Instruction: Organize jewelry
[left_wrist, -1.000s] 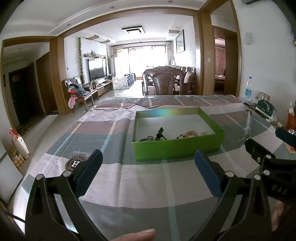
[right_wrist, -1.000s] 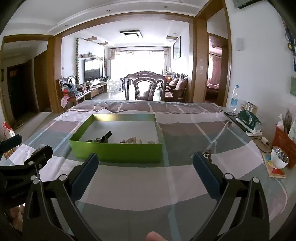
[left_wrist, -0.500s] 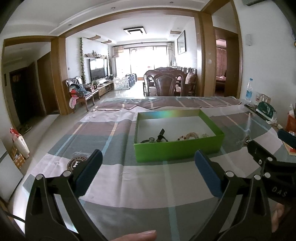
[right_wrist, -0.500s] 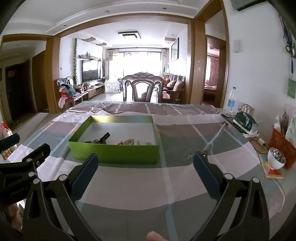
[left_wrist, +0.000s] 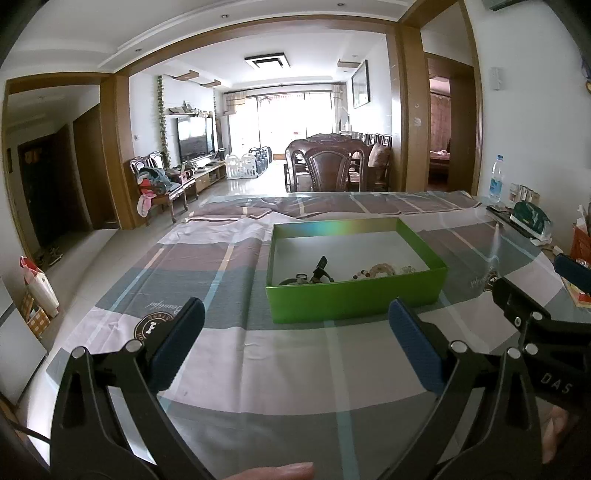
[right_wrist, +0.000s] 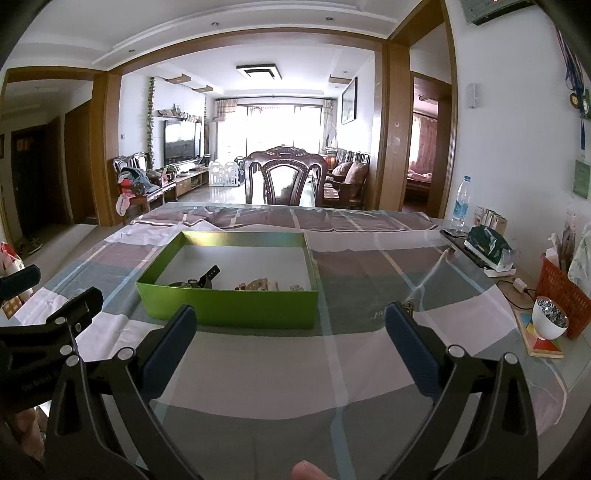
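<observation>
Jewelry all sits in the green box (left_wrist: 354, 299) mid-worktop (left_wrist: 280, 373): dark watch-like piece w/ strap (left_wrist: 320, 268) at near-left, beaded bracelets (left_wrist: 376, 270) to its right, bunched along the near wall. No loose pieces visible on the cloth. Left gripper (left_wrist: 295, 343) and right gripper (right_wrist: 290, 341) hover short of the box, jaws spread wide, holding nothing. Fits either sorted-and-done or about to be taken out; can't tell which.

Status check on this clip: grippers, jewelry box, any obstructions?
Left gripper open, empty. Right gripper open, empty. Jewelry heaped in green box ahead. Path clear.
</observation>
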